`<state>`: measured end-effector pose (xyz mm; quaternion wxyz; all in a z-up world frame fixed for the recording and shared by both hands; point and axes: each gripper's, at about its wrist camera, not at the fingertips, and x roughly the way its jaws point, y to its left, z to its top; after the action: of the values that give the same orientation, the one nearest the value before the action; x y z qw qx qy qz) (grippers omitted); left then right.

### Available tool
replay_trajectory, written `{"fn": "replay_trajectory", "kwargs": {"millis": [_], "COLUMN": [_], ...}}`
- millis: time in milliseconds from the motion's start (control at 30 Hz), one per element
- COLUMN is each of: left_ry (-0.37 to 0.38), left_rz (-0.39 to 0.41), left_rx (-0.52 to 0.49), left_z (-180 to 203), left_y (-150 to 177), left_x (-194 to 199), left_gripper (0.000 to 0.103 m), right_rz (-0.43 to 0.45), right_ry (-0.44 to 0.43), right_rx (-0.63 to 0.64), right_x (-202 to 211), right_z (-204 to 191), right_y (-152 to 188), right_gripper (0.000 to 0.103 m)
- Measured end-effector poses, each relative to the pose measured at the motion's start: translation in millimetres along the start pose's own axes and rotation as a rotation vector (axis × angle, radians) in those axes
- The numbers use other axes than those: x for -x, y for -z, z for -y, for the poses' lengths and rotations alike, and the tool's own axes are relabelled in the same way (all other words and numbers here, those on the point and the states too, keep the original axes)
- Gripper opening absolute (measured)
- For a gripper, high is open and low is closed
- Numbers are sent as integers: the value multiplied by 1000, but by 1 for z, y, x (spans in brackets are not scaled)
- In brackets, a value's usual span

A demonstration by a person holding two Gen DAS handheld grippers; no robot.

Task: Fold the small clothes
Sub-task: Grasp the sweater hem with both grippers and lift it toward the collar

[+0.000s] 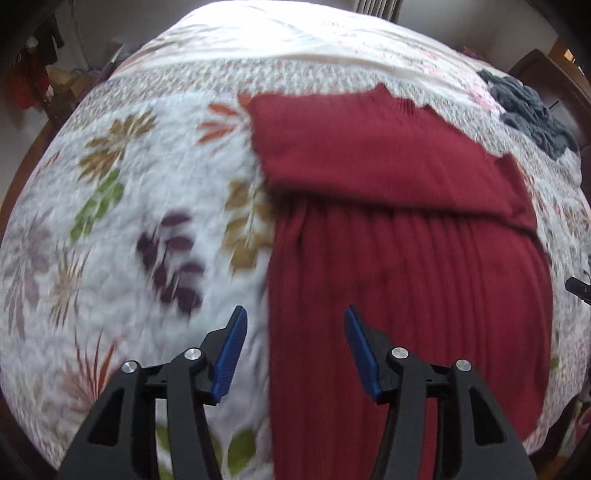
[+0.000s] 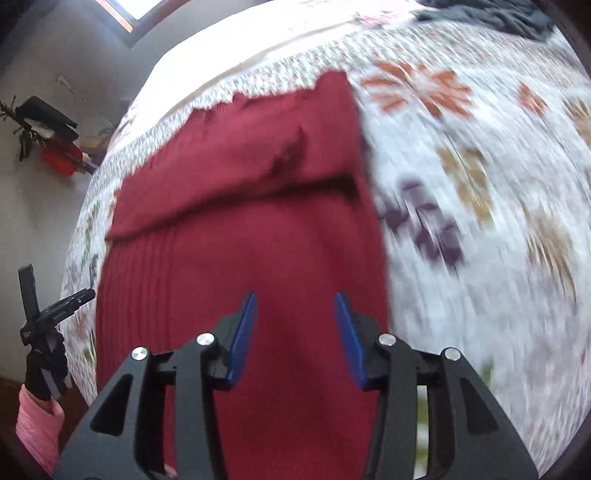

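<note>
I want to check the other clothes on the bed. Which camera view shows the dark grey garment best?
The left wrist view: the dark grey garment lies crumpled on the floral bedspread, beyond the red sweater, mostly visible. The right wrist view shows only a strip of it at the top edge.

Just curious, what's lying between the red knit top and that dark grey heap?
Only bare floral bedspread separates the red knit top from the dark grey heap, seen in the left wrist view.
</note>
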<state>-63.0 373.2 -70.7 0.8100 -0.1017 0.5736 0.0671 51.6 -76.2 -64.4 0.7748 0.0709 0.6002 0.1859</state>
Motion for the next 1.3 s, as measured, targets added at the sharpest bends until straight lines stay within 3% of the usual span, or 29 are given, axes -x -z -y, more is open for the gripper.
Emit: {"fn": "replay_trajectory", "kwargs": {"millis": [267,467,700,900,1033,1200,1300], "left_ry": [29,80,129,128,169,172,172], "left_rz": [-126,-157,-179,-187,-199,-203,-229], "left_rx": [29,57,53,28,25,43,45], "left_z": [-17,-23,-21,-7,8,3,-4], "left_y": [97,131,147,154,156,157,159], "left_x": [16,25,24,17,14,13,9], "left_gripper": [57,57,57,57,49,47,51], "right_rz": [-87,-119,-164,-201,-209,-226,-226], "right_ry": [73,62,57,56,7,8,-15], "right_rx": [2,-12,-44,-73,-54,-83,-104], "right_x": [20,31,27,14,9,1,-4], "right_z": [10,15,25,33,24,28,31], "right_y": [96,135,164,178,180,179,177], "right_gripper": [50,52,53,52,30,32,33]}}
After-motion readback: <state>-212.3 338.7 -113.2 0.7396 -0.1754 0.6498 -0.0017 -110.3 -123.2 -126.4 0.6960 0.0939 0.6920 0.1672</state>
